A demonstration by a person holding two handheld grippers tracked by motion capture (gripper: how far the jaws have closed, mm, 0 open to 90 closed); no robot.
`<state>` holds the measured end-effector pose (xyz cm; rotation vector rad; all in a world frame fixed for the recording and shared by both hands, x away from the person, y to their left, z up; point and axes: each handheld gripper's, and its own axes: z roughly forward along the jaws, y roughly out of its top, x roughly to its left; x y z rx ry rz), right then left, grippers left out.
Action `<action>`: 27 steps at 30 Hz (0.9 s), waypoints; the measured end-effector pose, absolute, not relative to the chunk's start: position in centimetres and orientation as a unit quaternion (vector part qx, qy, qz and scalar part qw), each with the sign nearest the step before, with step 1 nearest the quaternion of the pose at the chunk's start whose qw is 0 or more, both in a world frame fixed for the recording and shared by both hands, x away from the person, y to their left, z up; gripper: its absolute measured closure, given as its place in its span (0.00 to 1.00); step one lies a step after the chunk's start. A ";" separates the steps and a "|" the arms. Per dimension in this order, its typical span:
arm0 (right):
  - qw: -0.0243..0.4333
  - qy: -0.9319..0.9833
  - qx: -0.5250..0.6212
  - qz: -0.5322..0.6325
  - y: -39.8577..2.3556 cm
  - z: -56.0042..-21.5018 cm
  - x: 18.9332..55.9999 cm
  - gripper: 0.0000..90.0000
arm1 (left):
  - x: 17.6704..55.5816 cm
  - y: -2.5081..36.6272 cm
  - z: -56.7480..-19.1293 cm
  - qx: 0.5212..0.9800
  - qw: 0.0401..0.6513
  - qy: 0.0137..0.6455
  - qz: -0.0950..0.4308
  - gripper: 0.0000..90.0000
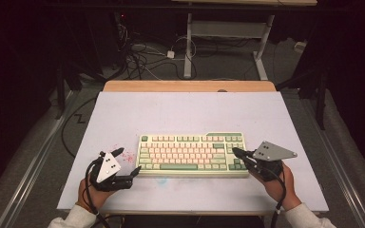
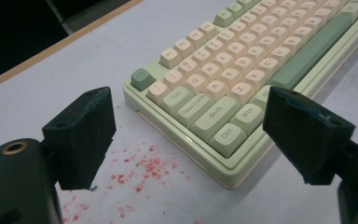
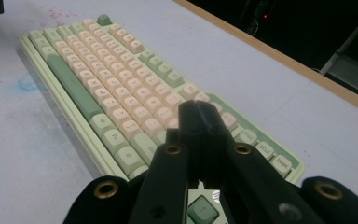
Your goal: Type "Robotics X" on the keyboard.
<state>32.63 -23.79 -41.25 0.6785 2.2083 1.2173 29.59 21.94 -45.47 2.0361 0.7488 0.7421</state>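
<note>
From the high view, a green and cream keyboard [image 1: 192, 155] lies near the front of the table [image 1: 185, 111], with lots of bare room behind it and some at both sides. The left gripper [image 1: 127, 161] sits just beside the keyboard's left end, its jaws spread wide. The right gripper [image 1: 235, 152] reaches over the right end.

In the left gripper view, the left gripper [image 2: 186, 135] has nothing between its jaws. The keyboard's [image 2: 242, 70] near corner lies just ahead. Red specks [image 2: 142, 170] dot the table [image 2: 74, 70] beside it.

In the right gripper view, the right gripper [image 3: 198, 109] is pressed together, holding nothing, right above the keys at the keyboard's [image 3: 116, 93] end. A faint blue mark [image 3: 25, 81] shows on the table [image 3: 242, 74] beside the long front edge.
</note>
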 end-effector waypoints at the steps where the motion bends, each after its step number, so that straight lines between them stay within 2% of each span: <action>1: 0.259 0.819 0.249 0.448 -23.6 -41.3 32.7 1.00 | 29.6 21.9 -45.5 0.810 0.412 0.298 0.294 0.18; 27: 0.216 0.859 0.231 0.403 -21.0 -43.7 34.3 1.00 | 29.7 21.6 -45.7 0.817 0.406 0.293 0.285 0.18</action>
